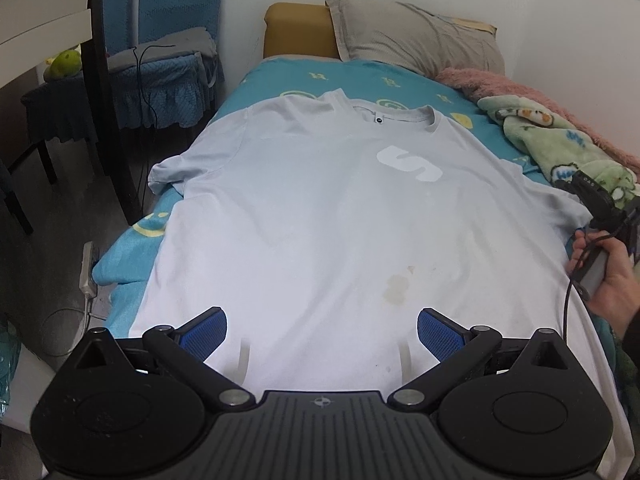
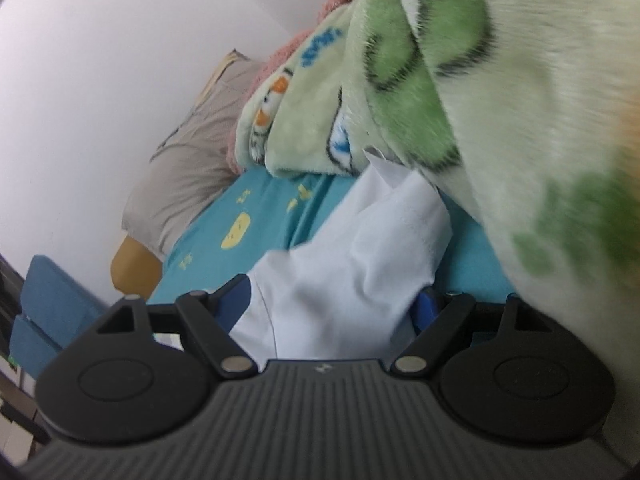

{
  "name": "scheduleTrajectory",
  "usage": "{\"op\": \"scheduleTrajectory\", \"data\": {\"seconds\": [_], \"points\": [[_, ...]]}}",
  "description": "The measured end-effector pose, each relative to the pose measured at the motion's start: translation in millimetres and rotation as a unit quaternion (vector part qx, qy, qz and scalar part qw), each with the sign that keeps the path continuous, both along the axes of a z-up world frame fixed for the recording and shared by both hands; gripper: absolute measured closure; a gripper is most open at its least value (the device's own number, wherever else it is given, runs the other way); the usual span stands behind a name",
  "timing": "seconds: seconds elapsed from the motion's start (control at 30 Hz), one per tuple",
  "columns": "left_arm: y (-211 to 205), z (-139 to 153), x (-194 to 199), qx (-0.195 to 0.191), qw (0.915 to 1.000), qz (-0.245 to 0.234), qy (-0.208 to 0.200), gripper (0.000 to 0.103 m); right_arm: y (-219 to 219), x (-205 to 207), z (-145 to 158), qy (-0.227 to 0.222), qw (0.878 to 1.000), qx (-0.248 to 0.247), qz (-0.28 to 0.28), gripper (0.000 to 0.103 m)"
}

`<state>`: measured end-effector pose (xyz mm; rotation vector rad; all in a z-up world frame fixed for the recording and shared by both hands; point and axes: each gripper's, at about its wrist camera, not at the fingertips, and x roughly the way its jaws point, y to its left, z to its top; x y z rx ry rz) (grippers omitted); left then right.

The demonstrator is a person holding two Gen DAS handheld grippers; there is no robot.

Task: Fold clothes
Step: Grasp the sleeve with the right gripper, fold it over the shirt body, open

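Observation:
A pale grey T-shirt [image 1: 320, 208] with a white "S" print lies spread face up on the bed, collar at the far end. My left gripper [image 1: 322, 334] is open and empty, hovering over the shirt's near hem. My right gripper [image 1: 600, 216] shows at the shirt's right sleeve in the left wrist view. In the right wrist view my right gripper [image 2: 332, 304] is open with the bunched right sleeve [image 2: 352, 256] lying between its blue pads [image 2: 236, 300]; the cloth hides most of the right pad.
The bed has a teal sheet [image 1: 360, 76] and a grey pillow [image 1: 416, 36] at its head. A green and pink blanket [image 1: 560, 136] is piled along the right side, close over my right gripper [image 2: 520, 100]. A chair [image 1: 160, 72] stands left of the bed.

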<state>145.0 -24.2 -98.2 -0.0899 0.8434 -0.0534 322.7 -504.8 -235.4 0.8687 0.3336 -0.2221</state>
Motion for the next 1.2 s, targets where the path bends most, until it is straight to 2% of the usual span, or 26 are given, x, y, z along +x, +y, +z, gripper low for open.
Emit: {"op": "scheduleTrajectory", "data": {"seconds": [0.1,0.27,0.33,0.37,0.4,0.67,0.83,0.9,1.03,1.2], "points": [[-3,-2,4,-0.009,0.9999,-0.007,0.008,0.000,1,18,1,0.000,0.999,-0.035,0.004,0.021],[-7,-3,10,-0.025,0.9994,-0.018,0.013,0.000,2,55,11,0.032,0.997,-0.067,0.019,0.020],[-7,-1,12,-0.029,0.9993,-0.022,0.012,0.000,2,70,19,0.064,0.994,-0.084,0.024,0.051],[-6,0,12,-0.031,0.9992,-0.025,0.010,0.000,3,76,24,0.087,0.991,-0.099,0.027,0.076],[-6,2,11,-0.032,0.9991,-0.027,0.007,0.000,5,80,33,0.101,0.987,-0.121,0.030,0.092],[16,28,2,-0.034,0.9984,-0.028,-0.037,0.000,56,69,133,0.070,0.965,-0.248,0.056,0.096],[42,38,-3,-0.018,0.9983,-0.002,-0.055,0.000,127,69,183,0.062,0.939,-0.332,0.066,0.096],[54,39,0,-0.016,0.9982,0.012,-0.056,0.000,166,70,194,0.047,0.922,-0.379,0.067,0.096],[79,40,7,-0.023,0.9972,0.048,-0.053,0.000,247,77,190,0.041,0.893,-0.441,0.082,0.096],[102,33,17,-0.016,0.9953,0.080,-0.053,0.000,345,96,141,0.063,0.851,-0.503,0.137,0.096]]}}
